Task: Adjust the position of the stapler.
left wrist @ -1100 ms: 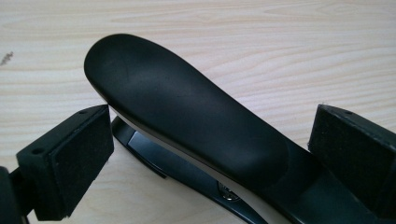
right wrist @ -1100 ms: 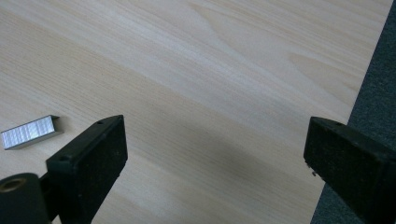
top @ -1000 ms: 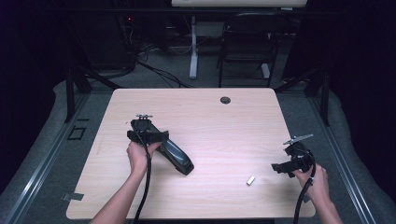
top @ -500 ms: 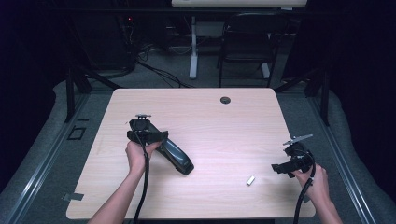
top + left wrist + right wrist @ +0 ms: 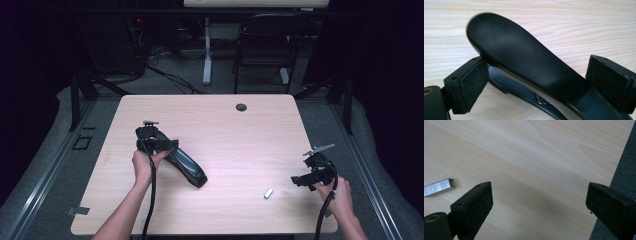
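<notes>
Stapler [image 5: 187,165]: black, lying flat on the table [image 5: 225,125], left of centre, slanting toward the near edge.
Left gripper [image 5: 536,85]: jaws astride the stapler's rear end; they have just been closing a little, left pad [image 5: 474,82] touching the body, right pad apparently just clear, not yet clamped.
Left hand [image 5: 145,165]: forearm comes in from the near edge, wrist angled toward the stapler.
Staple strip [image 5: 269,193]: near the near-right corner.
Right gripper [image 5: 539,212]: jaws spread wide, empty, low beside the right edge.
</notes>
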